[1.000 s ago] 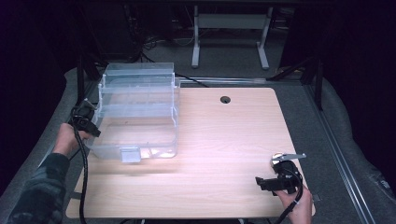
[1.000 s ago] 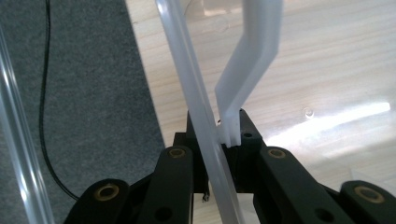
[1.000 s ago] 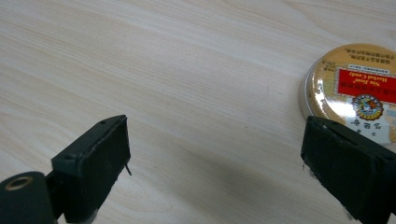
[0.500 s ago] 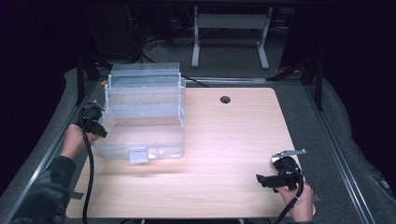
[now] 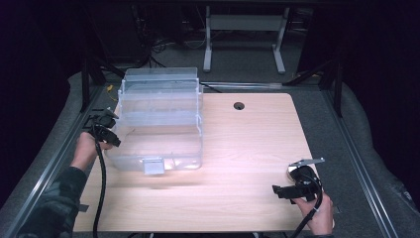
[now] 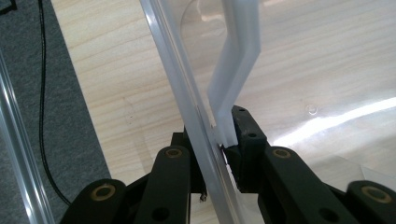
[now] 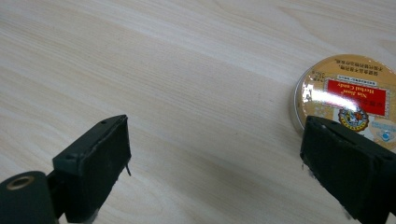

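The left tool is clamped on the left wall of the clear plastic box, its jaws pinching the thin wall beside a white rib. The right tool has its jaws wide apart, holding nothing, low over the desk at the near right. The box stands on the desk's left half. A small round gold tin lies just beside the right tool.

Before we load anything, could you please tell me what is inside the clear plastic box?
Through the clear plastic box nothing shows inside except stepped clear trays and the wooden table beneath. Glare whitens its lower front, so small items there could go unseen.
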Tool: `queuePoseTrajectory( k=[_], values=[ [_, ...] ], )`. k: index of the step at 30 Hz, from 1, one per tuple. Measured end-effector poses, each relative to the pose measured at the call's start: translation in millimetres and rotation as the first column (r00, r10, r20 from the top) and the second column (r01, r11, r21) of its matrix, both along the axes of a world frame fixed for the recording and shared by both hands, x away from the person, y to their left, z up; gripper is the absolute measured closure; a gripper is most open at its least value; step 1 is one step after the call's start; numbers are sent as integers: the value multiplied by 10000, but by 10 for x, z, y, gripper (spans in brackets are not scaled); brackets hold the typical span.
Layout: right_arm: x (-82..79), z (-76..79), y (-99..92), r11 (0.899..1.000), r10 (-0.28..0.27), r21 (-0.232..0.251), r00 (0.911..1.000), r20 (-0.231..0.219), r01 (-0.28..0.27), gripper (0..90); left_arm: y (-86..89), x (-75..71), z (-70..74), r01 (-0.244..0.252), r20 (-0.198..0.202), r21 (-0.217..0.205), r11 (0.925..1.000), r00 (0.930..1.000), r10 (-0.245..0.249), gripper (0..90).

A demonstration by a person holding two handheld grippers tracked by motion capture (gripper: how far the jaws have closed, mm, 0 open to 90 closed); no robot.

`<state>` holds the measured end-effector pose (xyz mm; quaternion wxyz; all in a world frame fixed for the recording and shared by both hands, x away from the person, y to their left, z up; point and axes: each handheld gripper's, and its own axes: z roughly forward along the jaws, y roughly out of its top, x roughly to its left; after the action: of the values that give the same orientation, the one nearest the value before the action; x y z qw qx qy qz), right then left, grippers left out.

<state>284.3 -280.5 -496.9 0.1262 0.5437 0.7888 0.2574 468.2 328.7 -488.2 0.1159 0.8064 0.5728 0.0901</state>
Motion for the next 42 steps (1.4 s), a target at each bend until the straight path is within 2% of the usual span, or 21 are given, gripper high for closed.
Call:
queuePoseTrajectory(
  k=[6, 11, 16, 23, 27, 36, 38, 40, 41, 42],
  values=[
    [-2, -13, -3, 10000, 57, 74, 10000, -42, -56, 80, -74, -2, 1, 324, -18, -323, 9990, 9995, -325, 713],
    [-6, -21, 9, 10000, 79, 31, 9999, -79, -78, 81, -119, -11, 18, 518, 48, -157, 9985, 9987, -517, 715],
    [0, -4, 5, 10000, 41, 6, 10000, -58, -41, 82, -203, -12, 24, 684, 108, -177, 9975, 9976, -682, 715],
    [15, -18, 10, 9999, 100, 53, 9999, -133, -99, 82, -456, -24, 33, 1048, 102, -234, 9942, 9945, -1046, 701],
    [29, -27, -1, 9999, 126, 108, 9998, -172, -124, 82, -599, -33, 37, 1209, 106, -677, 9903, 9927, -1205, 651],
    [60, -58, -3, 9997, 176, 195, 9995, -271, -171, 82, -907, -38, 43, 1576, 124, -622, 9855, 9875, -1571, 631],
    [67, -61, -5, 9997, 174, 170, 9994, -284, -169, 82, -977, -28, 44, 1605, 85, -805, 9837, 9870, -1603, 615],
    [82, -65, -9, 9998, 145, 120, 9995, -291, -142, 82, -1071, -17, 45, 1652, 85, -816, 9829, 9863, -1650, 610],
    [96, -69, -15, 9993, 258, 294, 9991, -328, -248, 82, -1123, -10, 47, 1741, 70, -751, 9819, 9847, -1741, 610],
    [115, -71, -3, 9998, 163, 132, 9994, -315, -159, 81, -1222, 2, 49, 1852, 75, -689, 9803, 9827, -1851, 607]
  ],
)
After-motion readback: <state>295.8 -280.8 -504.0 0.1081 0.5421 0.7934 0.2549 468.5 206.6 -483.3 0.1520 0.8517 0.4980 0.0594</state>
